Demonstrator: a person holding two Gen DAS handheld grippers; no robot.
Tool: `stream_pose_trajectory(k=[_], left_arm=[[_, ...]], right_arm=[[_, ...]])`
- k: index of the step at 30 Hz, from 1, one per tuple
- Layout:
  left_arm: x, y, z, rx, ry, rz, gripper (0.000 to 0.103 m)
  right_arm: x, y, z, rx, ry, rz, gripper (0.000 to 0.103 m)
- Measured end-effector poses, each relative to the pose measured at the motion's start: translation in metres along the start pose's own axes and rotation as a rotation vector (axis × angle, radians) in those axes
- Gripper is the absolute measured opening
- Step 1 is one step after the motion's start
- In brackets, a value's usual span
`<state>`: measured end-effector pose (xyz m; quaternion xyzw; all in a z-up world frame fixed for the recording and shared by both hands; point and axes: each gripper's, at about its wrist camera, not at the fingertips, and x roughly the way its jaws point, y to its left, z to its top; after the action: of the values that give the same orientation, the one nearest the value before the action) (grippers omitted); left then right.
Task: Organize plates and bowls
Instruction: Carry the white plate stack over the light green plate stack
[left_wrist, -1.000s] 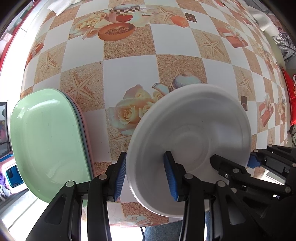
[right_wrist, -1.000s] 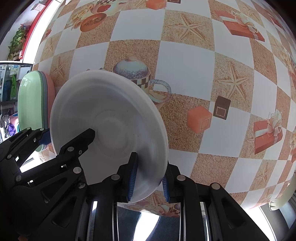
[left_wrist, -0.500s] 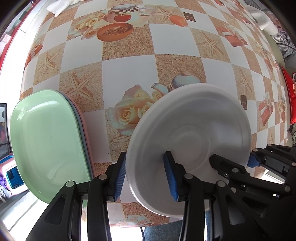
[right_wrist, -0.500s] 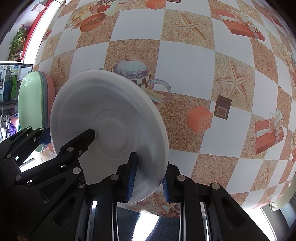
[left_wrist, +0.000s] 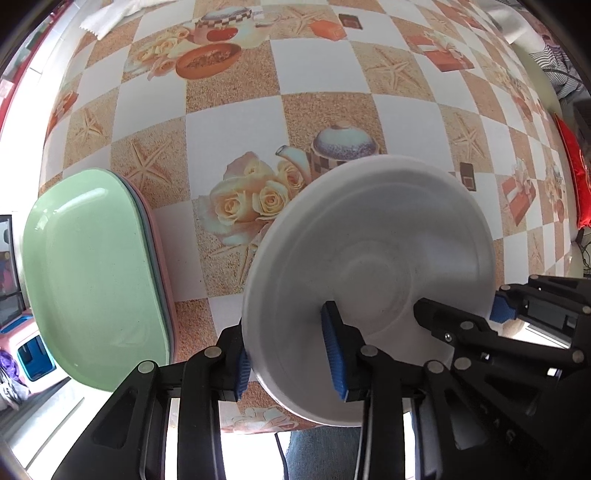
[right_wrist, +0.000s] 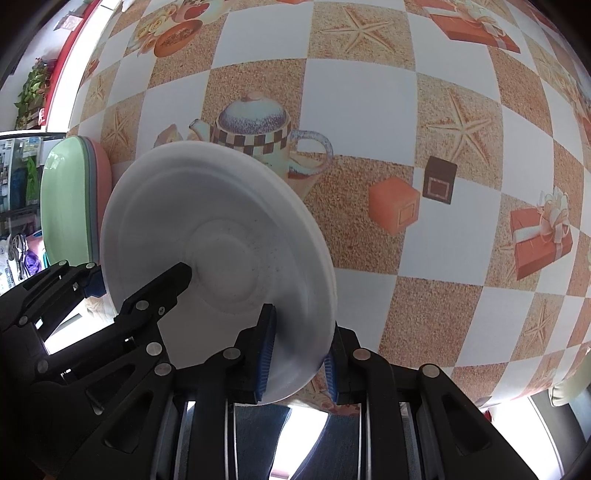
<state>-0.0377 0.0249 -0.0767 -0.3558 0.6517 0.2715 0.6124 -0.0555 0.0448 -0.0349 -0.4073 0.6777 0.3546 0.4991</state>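
A white round plate (left_wrist: 369, 258) is held above the patterned table, tilted, with both grippers on its near rim. My left gripper (left_wrist: 288, 362) is shut on the plate's left rim. My right gripper (right_wrist: 295, 358) is shut on its right rim; the plate also shows in the right wrist view (right_wrist: 218, 240). A stack of oval plates with a green one on top (left_wrist: 92, 280) lies at the table's left edge, left of the white plate. It also shows in the right wrist view (right_wrist: 70, 195).
The table has a checkered cloth (left_wrist: 325, 74) printed with starfish, roses and a teapot. A white cloth (left_wrist: 114, 18) lies at the far left corner. The table's near edge (left_wrist: 258, 424) is just below the grippers. Household clutter stands beyond the left edge.
The plate and both grippers have hardly moved; the view has shifted very slightly. Both grips are unchanged.
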Motion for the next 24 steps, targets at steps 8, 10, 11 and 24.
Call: stream_pose_trajectory(k=[8,10,11,24], left_arm=[[-0.028,0.001,0.001,-0.026,-0.066,0.008,0.037],[-0.038,0.003,0.001,-0.041,-0.087,0.013,0.037],[-0.043,0.005,0.001,-0.049,-0.098,0.015,0.037],[-0.076,0.066,-0.018,-0.204,-0.175,0.069,0.037]], right_arm=[[-0.021,0.005,0.008,-0.011,-0.049,-0.007,0.025],[-0.026,0.008,0.010,-0.021,-0.062,-0.008,0.025],[-0.030,0.010,0.011,-0.028,-0.068,-0.009,0.025],[-0.048,0.070,0.021,-0.165,-0.114,0.017,0.025]])
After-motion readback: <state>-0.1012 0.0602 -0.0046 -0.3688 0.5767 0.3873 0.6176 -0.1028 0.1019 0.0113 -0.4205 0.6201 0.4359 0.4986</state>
